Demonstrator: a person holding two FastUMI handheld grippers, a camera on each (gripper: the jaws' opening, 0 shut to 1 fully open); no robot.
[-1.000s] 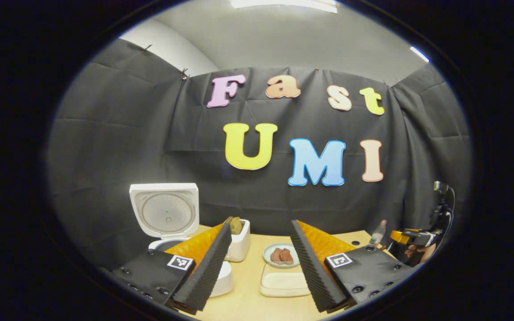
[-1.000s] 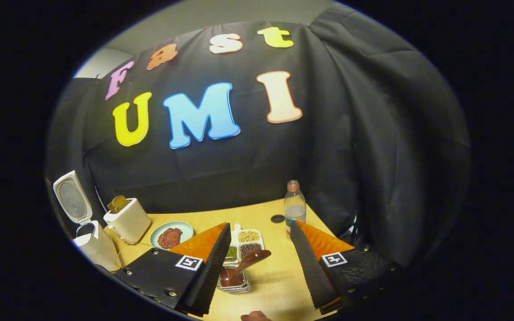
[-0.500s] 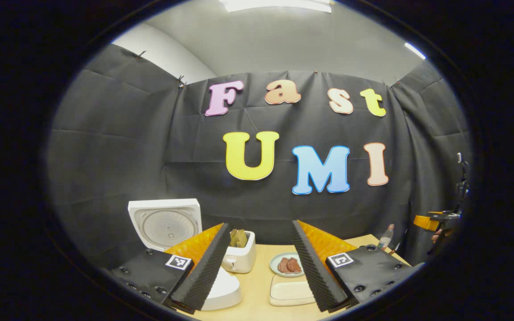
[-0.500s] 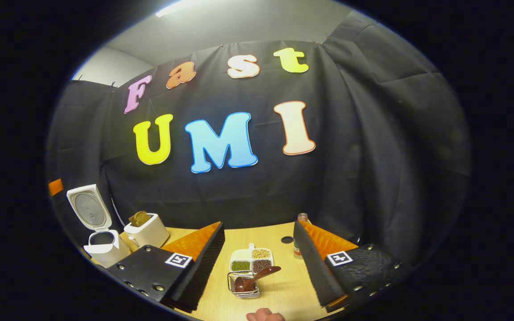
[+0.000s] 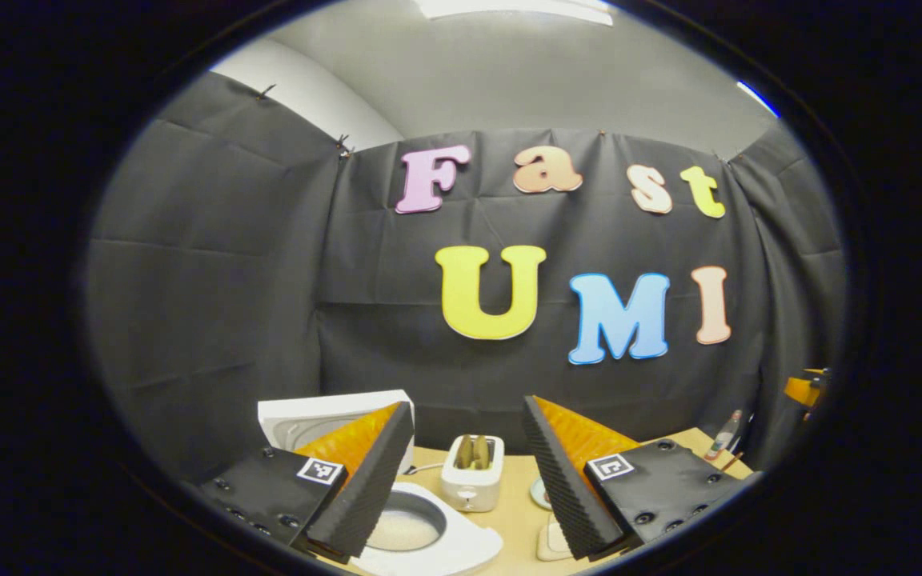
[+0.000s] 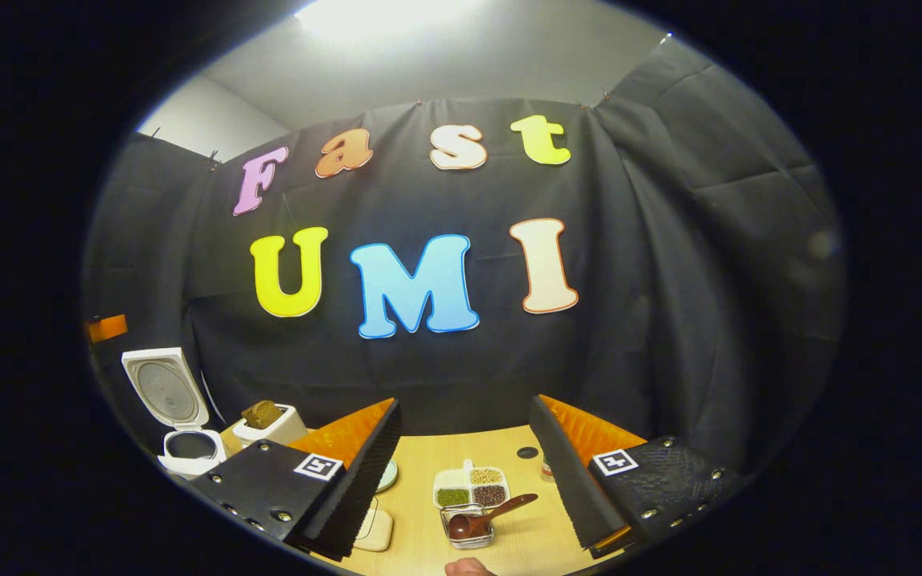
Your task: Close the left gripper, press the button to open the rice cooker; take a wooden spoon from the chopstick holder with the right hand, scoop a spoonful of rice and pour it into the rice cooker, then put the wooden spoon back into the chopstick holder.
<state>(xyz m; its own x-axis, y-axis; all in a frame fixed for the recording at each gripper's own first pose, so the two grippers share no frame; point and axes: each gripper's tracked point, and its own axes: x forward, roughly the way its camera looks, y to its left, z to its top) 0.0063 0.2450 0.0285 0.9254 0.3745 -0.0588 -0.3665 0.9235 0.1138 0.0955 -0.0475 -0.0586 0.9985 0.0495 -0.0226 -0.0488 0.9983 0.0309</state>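
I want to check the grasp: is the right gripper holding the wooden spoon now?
No. In the right gripper view the right gripper is open, and the wooden spoon lies apart in the wire holder.

White rice cooker; brown wooden spoon; toaster seemingly cream.

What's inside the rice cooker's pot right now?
In the left gripper view the rice cooker stands open, and pale, grainy contents that look like rice lie on the pot's floor. The left gripper's finger covers the pot's near left part.
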